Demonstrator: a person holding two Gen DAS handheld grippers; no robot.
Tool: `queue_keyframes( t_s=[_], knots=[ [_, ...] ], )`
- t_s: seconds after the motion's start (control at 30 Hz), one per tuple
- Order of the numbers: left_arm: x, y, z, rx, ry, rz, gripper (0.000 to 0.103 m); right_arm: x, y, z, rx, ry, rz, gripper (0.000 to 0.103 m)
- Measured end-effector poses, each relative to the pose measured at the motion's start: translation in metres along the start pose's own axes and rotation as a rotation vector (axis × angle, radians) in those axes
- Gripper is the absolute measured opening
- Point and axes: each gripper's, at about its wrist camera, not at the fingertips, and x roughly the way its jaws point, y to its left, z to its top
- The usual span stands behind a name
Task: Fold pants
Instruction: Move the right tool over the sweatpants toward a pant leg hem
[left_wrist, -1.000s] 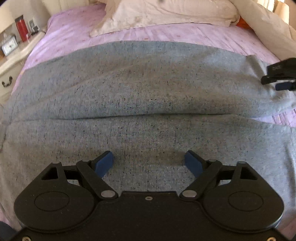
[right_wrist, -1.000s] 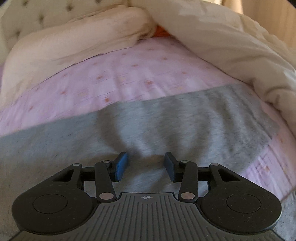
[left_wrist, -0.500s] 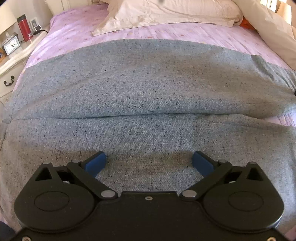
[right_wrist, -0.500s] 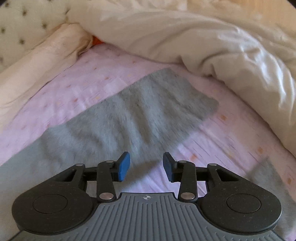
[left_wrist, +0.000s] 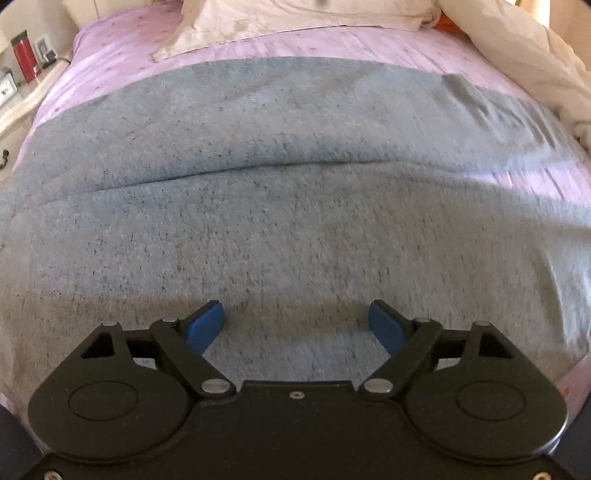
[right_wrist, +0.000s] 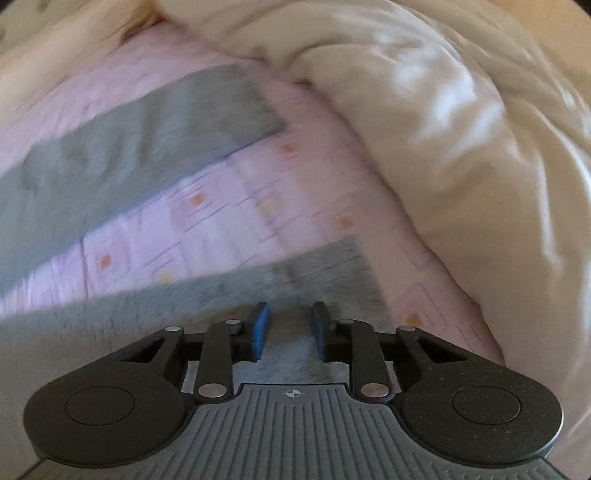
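1. The bed (left_wrist: 110, 70) fills both views, covered with a lilac sheet printed with small orange squares.
2. A cream duvet (right_wrist: 461, 122) is bunched up along the right side of the bed, and a pale pillow (left_wrist: 295, 18) lies at the head.
3. The grey pants (left_wrist: 295, 184) lie flat across the sheet. In the left wrist view the two legs lie side by side and touch along a long seam line; toward the right they part and show a wedge of sheet.
4. In the right wrist view the two leg ends lie apart with a strip of sheet between them; the nearer hem (right_wrist: 332, 273) sits just ahead of the fingers.
5. The left gripper (left_wrist: 297, 323) hangs above the near leg with its blue fingers spread wide; nothing is between them but the cloth below.
6. The right gripper (right_wrist: 290, 326) has just been narrowing; its fingers stand close with a gap left, over the near leg's end, and clamp no cloth.
7. A bedside stand at far left carries a red bottle (left_wrist: 23, 55).
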Motion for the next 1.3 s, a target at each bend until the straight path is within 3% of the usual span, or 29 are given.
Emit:
queue_keyframes(
  t_s=[0.1,0.23,0.33,0.4,0.43,0.63,0.77,0.97,1.2,1.3],
  knots=[
    [-0.001,-0.007,-0.002,0.028,-0.010,0.021,0.087,-0.019,-0.011,-0.002,0.008,-0.041,-0.063,0.023],
    [0.003,-0.004,0.000,0.023,-0.007,0.020,0.092,-0.042,-0.040,-0.022,0.051,-0.027,0.010,0.023],
    [0.006,-0.003,0.000,0.018,-0.014,0.027,0.099,-0.049,-0.048,-0.050,0.024,0.001,0.012,0.023],
    [0.006,-0.001,-0.002,0.013,-0.019,0.035,0.102,-0.039,-0.051,-0.064,0.013,0.005,-0.053,0.023],
    [0.007,0.000,-0.001,0.007,-0.020,0.037,0.103,-0.034,-0.055,-0.067,0.019,0.023,-0.091,0.029],
    [0.006,0.002,-0.002,0.007,-0.032,0.024,0.103,-0.049,-0.059,-0.056,0.161,-0.016,-0.101,0.031],
    [0.003,0.003,-0.004,0.005,-0.042,0.026,0.103,-0.073,-0.033,-0.028,0.157,-0.113,-0.007,0.031],
    [0.004,0.003,0.004,-0.015,-0.021,0.034,0.103,-0.057,0.042,0.047,0.124,-0.117,0.150,0.031],
    [0.011,0.006,0.013,-0.042,-0.009,0.030,0.103,0.000,0.153,0.130,0.102,-0.112,0.189,0.031],
    [0.011,0.008,0.012,-0.035,-0.014,0.024,0.103,0.024,0.189,0.158,0.103,-0.083,0.152,0.031]
  ],
)
